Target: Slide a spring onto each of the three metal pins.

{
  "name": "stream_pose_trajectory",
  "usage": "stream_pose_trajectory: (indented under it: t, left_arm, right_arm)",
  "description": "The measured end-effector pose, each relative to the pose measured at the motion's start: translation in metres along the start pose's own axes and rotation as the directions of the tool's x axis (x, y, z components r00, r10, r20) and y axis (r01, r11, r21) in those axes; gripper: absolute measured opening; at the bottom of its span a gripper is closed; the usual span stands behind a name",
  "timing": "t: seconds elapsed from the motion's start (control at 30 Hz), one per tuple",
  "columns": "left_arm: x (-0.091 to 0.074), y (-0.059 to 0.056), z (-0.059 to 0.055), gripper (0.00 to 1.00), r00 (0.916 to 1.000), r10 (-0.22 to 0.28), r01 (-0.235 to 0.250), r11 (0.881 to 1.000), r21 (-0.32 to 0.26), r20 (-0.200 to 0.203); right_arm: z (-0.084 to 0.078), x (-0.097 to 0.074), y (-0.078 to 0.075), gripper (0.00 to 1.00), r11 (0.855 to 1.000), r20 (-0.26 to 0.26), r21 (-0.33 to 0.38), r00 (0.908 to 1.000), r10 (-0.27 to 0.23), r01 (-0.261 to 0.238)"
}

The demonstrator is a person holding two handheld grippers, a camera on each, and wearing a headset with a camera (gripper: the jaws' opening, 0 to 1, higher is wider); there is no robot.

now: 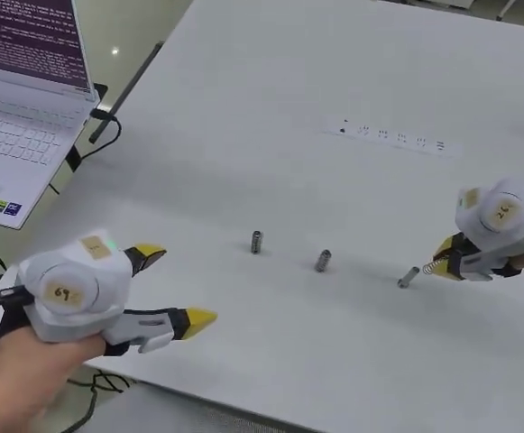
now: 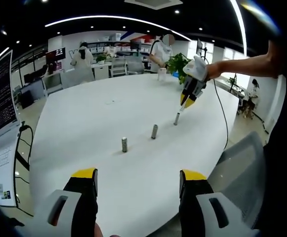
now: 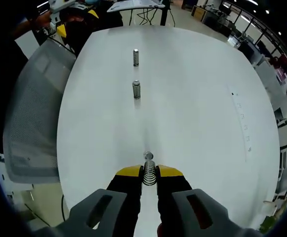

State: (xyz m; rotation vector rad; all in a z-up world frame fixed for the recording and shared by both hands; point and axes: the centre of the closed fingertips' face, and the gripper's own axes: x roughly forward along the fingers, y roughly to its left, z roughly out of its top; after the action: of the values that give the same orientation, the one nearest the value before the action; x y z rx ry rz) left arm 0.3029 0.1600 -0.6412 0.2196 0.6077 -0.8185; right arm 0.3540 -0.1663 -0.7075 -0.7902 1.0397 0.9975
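Pins stand in a row across the near half of the table [image 1: 271, 108]: left pin [image 1: 256, 242], middle pin [image 1: 324, 261], right pin [image 1: 408, 277].

1. Table. White and wide. In the head view, bare surface runs from the pins to the far edge, with a row of small marks [image 1: 392, 137] at the far right. The near edge passes close below the pins.
2. Laptop [image 1: 22, 99]. Open at the far left, with a cable [image 1: 108, 122] beside it.
3. Chair [image 2: 242, 163]. The left gripper view shows a mesh chair at the near edge, on the right. Seated people show beyond the far edge.
4. Left gripper [image 1: 173, 285]. Jaws apart, holding nothing. It hangs over the near left edge, well apart from the pins.
5. Right gripper [image 1: 446, 262]. Clamped on the spring [image 3: 149, 174], at the right end of the row.
6. Pins. The right gripper view shows coils round the left and middle pins. The right pin is bare.
7. Spring. Held between the yellow tips, with its free end just beside the top of the right pin. Whether the two touch cannot be told.
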Motion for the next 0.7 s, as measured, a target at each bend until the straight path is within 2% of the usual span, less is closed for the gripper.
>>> stream_pose_trajectory:
  t: [0.33, 0.7]
  left_arm:
    - [0.003, 0.005, 0.0, 0.64, 0.9999, 0.008, -0.008, 1.0, -0.012, -0.006]
    - [0.008, 0.007, -0.002, 0.64, 1.0, 0.0, 0.0, 1.0, -0.021, -0.008]
  right_arm:
    - [0.003, 0.01, -0.003, 0.09, 1.0, -0.001, -0.006, 0.9996, 0.029, -0.029]
    - [0.007, 0.011, -0.002, 0.09, 0.999, 0.003, -0.012, 0.999, 0.045, -0.045]
